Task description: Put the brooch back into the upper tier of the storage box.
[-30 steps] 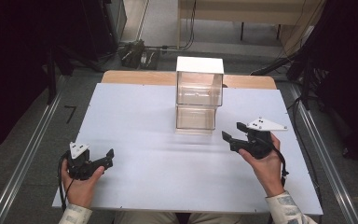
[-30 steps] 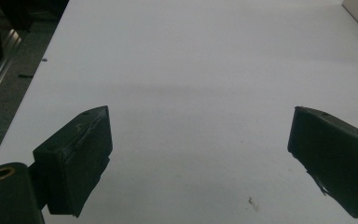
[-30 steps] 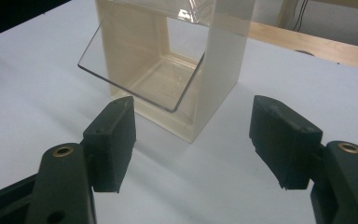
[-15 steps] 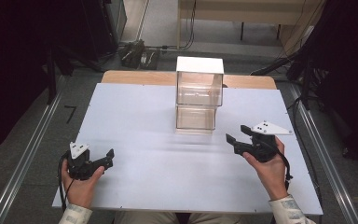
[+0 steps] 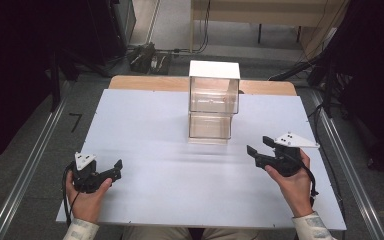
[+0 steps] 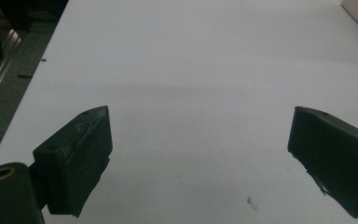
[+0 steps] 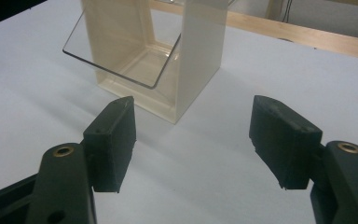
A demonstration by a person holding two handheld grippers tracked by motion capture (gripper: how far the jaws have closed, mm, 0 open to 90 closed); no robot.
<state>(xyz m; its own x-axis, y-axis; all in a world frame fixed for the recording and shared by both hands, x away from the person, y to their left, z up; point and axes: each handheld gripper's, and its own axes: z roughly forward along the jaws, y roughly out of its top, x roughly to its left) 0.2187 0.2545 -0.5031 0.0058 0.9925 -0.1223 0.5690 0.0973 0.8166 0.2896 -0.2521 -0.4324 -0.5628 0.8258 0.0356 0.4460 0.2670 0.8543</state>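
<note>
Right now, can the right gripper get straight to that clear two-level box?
Probably yes. The right gripper has its jaws open and points at the clear box, with bare white table between them and nothing in the way.

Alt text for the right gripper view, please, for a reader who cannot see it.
The right gripper hangs open over a white table, its two black fingers spread wide with nothing between them. Just ahead stands a clear plastic box, open toward the camera, with a transparent panel tilted inside.

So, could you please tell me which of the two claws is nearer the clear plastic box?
The right claw: it sits just beside the clear plastic box, while the left claw rests farther away.
</note>
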